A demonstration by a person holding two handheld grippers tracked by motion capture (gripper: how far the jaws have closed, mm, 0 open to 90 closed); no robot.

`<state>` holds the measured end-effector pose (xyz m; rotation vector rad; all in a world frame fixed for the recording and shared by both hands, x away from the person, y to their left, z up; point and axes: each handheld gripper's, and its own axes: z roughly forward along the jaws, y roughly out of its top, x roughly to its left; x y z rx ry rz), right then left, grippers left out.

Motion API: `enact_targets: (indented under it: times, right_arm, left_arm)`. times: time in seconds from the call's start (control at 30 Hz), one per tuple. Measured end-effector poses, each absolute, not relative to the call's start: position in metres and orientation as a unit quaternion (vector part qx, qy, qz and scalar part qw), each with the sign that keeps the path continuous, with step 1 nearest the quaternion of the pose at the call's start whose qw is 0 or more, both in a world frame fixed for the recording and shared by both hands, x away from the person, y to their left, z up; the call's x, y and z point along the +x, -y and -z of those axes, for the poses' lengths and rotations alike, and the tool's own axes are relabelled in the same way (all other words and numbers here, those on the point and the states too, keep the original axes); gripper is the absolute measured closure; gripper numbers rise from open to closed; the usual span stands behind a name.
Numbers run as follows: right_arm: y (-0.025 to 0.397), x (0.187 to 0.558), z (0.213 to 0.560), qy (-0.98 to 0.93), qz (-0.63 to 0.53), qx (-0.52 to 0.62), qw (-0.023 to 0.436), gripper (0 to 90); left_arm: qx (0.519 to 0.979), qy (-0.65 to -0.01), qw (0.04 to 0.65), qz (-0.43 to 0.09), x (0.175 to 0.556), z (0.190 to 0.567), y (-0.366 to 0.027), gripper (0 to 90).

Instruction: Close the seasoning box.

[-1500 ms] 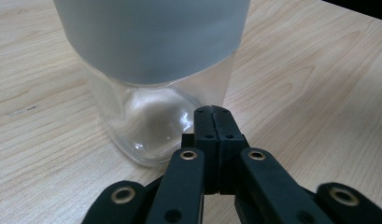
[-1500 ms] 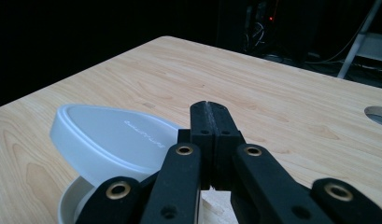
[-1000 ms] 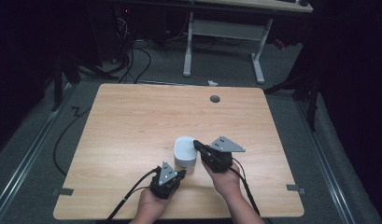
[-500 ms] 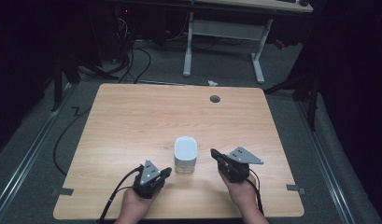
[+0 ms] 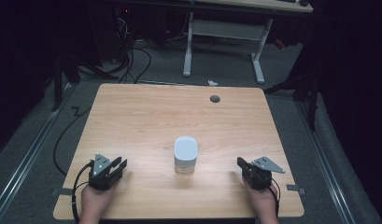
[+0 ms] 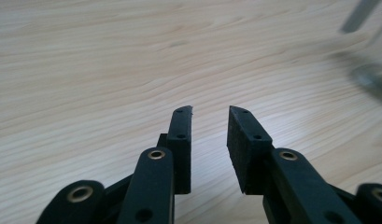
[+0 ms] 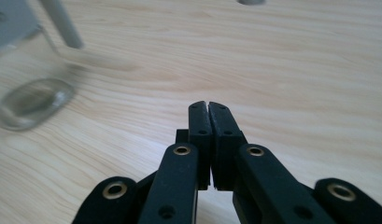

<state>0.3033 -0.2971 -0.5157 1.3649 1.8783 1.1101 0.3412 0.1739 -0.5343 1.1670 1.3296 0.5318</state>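
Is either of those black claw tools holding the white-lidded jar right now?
No: in the high view the jar stands alone mid-table, with the left gripper and right gripper well apart from it on either side.

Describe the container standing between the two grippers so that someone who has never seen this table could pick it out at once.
Start from the wooden table. Near the middle of its front half, between the left gripper and the right gripper, stands a jar. It is clear glass with a white squarish lid, the one upright thing on the tabletop; its other feature, a dark round hole, sits near the far edge.
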Motion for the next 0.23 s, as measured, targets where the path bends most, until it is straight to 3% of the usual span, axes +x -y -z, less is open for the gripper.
enact_targets:
  times: [0.17, 0.23]
  right_arm:
    - [0.3079, 0.3030, 0.5200, -0.692, -0.403, 0.530, 0.280, 82.3]
    - [0.3079, 0.3060, 0.5216, -0.695, -0.396, 0.531, 0.280, 74.3]
  left_arm:
    - [0.503, -0.572, 0.609, -0.223, 0.3388, 0.5327, -0.1730, 69.0]
    - [0.510, -0.560, 0.611, -0.229, 0.3346, 0.5298, -0.1698, 68.5]
